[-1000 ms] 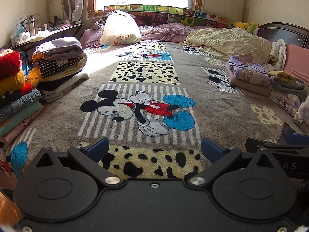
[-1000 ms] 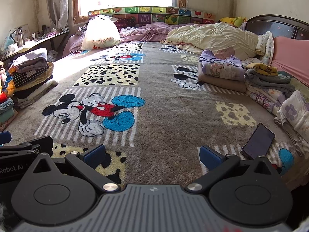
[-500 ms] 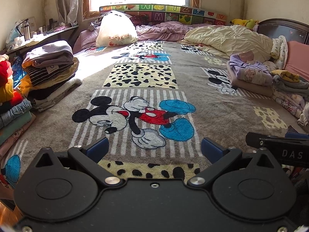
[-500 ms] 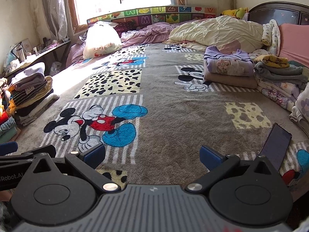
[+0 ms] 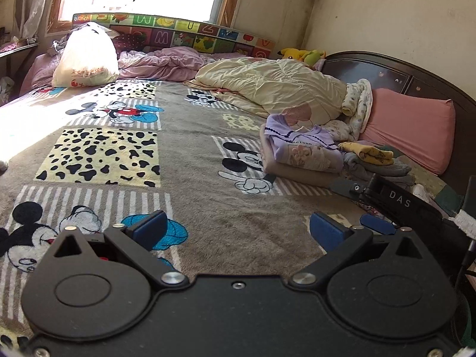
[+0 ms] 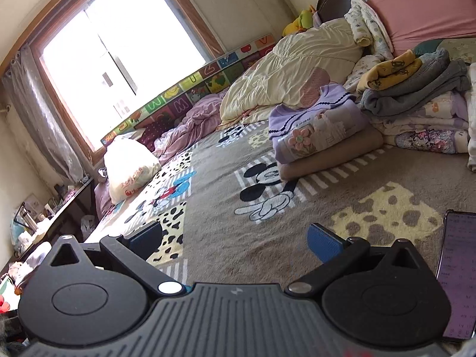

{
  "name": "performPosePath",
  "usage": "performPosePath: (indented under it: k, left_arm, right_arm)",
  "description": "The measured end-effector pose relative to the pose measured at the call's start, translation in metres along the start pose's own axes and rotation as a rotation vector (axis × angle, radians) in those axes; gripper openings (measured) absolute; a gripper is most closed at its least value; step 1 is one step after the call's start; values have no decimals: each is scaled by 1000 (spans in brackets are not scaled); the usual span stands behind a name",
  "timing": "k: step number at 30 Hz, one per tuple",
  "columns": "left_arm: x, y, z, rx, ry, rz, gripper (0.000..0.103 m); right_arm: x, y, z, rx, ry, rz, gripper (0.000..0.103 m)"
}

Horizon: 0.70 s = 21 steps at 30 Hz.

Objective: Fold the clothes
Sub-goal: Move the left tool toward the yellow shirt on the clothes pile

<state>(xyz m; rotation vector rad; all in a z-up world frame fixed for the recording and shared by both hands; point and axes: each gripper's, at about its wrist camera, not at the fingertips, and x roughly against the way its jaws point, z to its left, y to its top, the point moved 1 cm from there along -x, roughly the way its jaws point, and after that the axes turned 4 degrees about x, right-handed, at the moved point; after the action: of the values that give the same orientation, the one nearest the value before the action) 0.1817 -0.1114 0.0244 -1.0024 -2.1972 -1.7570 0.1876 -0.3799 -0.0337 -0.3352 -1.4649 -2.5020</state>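
Nearby, folded purple top (image 6: 315, 125) lies on tan blanket (image 6: 330, 154) beside phone (image 6: 456, 273).

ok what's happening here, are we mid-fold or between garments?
Between garments, it looks like. Both the left gripper and right gripper are open and empty, held over the cartoon-mouse blanket. Both point toward the pile at the headboard: a purple top folded on a beige piece, and a yellow item on grey clothing. A phone lies by the right gripper. No garment is spread out for folding.
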Motion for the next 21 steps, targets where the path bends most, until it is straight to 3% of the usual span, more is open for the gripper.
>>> performPosePath:
  k: [4,7,9,11,15,21]
  left_arm:
    - [-51,20,-30,-23,-93,65,103]
    - [-91,30,-59,-55,-159,83,103]
    - [-117,36,-80,-90,-181,93,102]
    - [-142,42,-100,-119,-216,92,100]
    - [-195,56,-137,-133,-286,99,83]
    - [-265,72,-195,-139,-375,103,65]
  right_arm:
    - [-21,19,-61,-99,25,-150,103]
    - [-35,34,-104,-136,36,-136,103]
    - [-35,39,-129,-139,-43,-161,103]
    - [-37,38,-157,-214,-70,-154,103]
    - [-34,32,-202,-387,-51,-199,103]
    - [-33,40,-210,-355,-59,-257,102]
